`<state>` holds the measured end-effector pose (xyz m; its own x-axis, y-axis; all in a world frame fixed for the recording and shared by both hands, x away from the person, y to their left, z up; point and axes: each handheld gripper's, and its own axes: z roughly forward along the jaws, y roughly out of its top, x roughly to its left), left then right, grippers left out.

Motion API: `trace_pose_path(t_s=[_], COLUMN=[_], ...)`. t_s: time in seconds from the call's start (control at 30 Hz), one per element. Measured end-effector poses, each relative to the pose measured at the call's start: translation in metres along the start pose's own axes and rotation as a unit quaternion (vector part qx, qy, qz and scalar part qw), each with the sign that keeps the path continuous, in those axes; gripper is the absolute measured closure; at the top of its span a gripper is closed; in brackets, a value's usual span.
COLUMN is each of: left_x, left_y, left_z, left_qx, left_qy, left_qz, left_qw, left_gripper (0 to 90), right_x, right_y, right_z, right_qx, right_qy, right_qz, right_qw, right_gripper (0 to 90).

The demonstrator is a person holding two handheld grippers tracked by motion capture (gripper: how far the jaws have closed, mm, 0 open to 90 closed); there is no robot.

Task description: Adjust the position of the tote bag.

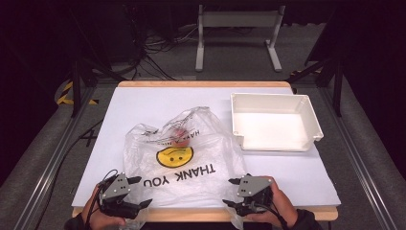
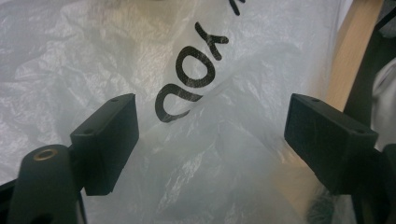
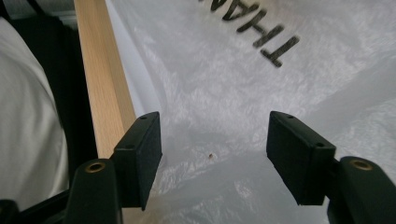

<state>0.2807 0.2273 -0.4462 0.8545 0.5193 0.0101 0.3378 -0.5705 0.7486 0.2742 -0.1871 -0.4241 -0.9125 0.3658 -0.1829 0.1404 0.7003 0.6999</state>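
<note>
From the high view, the plastic bag point(image 1: 184, 158) lies flat on the bench point(image 1: 143, 103), with the left gripper point(image 1: 136, 191) and right gripper point(image 1: 231, 192) at its near corners. Left gripper view: jaws wide apart, crinkled bag film between them. Right gripper view: same deal, jaws apart over the bag's edge.

A big table with a white top and a light wooden edge point(image 1: 206, 84) is sitting on a grey carpet floor point(image 1: 38, 153). Behind it, a white metal stand with two legs point(image 1: 237, 33) is standing by tangled black cables point(image 1: 148, 48), and the room around is looking very dark.
</note>
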Motion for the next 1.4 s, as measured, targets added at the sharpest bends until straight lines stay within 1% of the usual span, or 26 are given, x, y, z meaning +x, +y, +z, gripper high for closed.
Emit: trace_pose_path(t_s=[0.07,0.13,0.17,0.2,0.3,0.33,0.37,0.43,0.47,0.53,0.57,0.6,0.63,0.67,0.7,0.77,0.87,1.0,1.03,1.1,1.13,1.17,1.23,1.27,1.33,1.4], left_x=[0.005,0.008,0.01,0.01,0.011,0.012,0.013,0.016,0.017,0.018,0.017,0.017,0.017,0.016,0.015,0.015,0.015,0.018,0.019,0.022,0.023,0.024,0.026,0.027,0.028,0.028], left_y=[-0.003,-0.005,-0.006,-0.006,-0.007,-0.008,-0.009,-0.009,-0.009,-0.009,-0.009,-0.009,-0.009,-0.009,-0.008,-0.007,-0.003,0.0,0.001,0.003,0.004,0.005,0.009,0.012,0.017,0.02], left_z=[0.003,0.004,0.004,0.004,0.004,0.004,0.004,0.003,0.003,0.001,-0.001,-0.001,-0.001,-0.002,-0.003,-0.005,-0.011,-0.018,-0.019,-0.022,-0.024,-0.026,-0.031,-0.033,-0.037,-0.039], left_qx=[0.016,0.019,0.022,0.022,0.024,0.029,0.03,0.028,0.025,0.023,0.019,0.019,0.021,0.02,0.018,0.011,-0.011,-0.032,-0.039,-0.047,-0.055,-0.059,-0.068,-0.073,-0.075,-0.08], left_qy=[0.001,-0.003,0.001,0.001,0.014,0.018,0.024,0.023,0.025,0.024,0.029,0.029,0.031,0.032,0.035,0.038,0.039,0.043,0.048,0.055,0.059,0.06,0.073,0.083,0.094,0.1], left_qz=[-0.003,-0.005,-0.006,-0.006,0.001,0.002,0.003,-0.001,-0.001,0.0,0.008,0.008,0.01,0.016,0.019,0.022,0.02,0.014,0.008,0.003,0.0,-0.002,-0.001,-0.001,0.005,0.012], left_qw=[0.9999,0.9998,0.9997,0.9997,0.9996,0.9994,0.9993,0.9994,0.9994,0.9995,0.9994,0.9994,0.9992,0.9992,0.999,0.999,0.999,0.9984,0.9981,0.9974,0.9967,0.9965,0.995,0.9939,0.9927,0.9917], left_gripper=[20.5,22.0,22.0,22.4,23.6,24.3,25.6,28.3,31.3,38.7,50.7,56.5,56.5,60.7,67.7,76.7,81.4,81.2,79.9,77.1,73.0,73.6,74.6,75.9,78.5,80.9], right_x=[0.0,-0.003,-0.006,-0.006,-0.01,-0.011,-0.012,-0.014,-0.014,-0.015,-0.015,-0.015,-0.015,-0.016,-0.016,-0.017,-0.018,-0.022,-0.024,-0.027,-0.029,-0.03,-0.032,-0.033,-0.035,-0.04], right_y=[-0.003,-0.007,-0.009,-0.009,-0.012,-0.013,-0.014,-0.015,-0.015,-0.016,-0.016,-0.016,-0.016,-0.016,-0.015,-0.014,-0.011,-0.004,-0.002,0.003,0.007,0.01,0.016,0.018,0.024,0.032], right_z=[0.007,0.011,0.014,0.014,0.014,0.014,0.014,0.012,0.012,0.012,0.012,0.012,0.012,0.012,0.012,0.009,0.003,-0.003,-0.005,-0.008,-0.009,-0.011,-0.012,-0.013,-0.014,-0.014], right_qx=[0.015,0.019,0.026,0.026,0.027,0.026,0.027,0.027,0.028,0.027,0.028,0.028,0.03,0.027,0.021,0.011,-0.006,-0.028,-0.035,-0.046,-0.051,-0.055,-0.065,-0.067,-0.073,-0.077], right_qy=[-0.003,-0.001,-0.001,-0.001,0.002,0.0,0.003,0.0,-0.003,-0.005,-0.011,-0.011,-0.015,-0.015,-0.017,-0.021,-0.031,-0.05,-0.056,-0.064,-0.074,-0.079,-0.088,-0.091,-0.102,-0.114], right_qz=[-0.005,0.008,0.013,0.013,0.022,0.025,0.028,0.033,0.034,0.033,0.03,0.03,0.026,0.025,0.026,0.026,0.03,0.035,0.034,0.035,0.033,0.031,0.028,0.026,0.019,0.012], right_qw=[0.9999,0.9998,0.9996,0.9996,0.9994,0.9993,0.9992,0.9991,0.999,0.9991,0.9991,0.9991,0.9991,0.9992,0.9993,0.9994,0.999,0.9978,0.9972,0.9962,0.9954,0.9948,0.9936,0.9933,0.9918,0.9904], right_gripper=[35.4,36.7,37.7,37.7,41.3,44.0,49.9,58.6,65.6,73.2,83.5,83.5,86.1,89.0,90.0,90.0,90.0,90.0,90.0,90.0,90.0,90.0,90.0,90.0,90.0,90.0])
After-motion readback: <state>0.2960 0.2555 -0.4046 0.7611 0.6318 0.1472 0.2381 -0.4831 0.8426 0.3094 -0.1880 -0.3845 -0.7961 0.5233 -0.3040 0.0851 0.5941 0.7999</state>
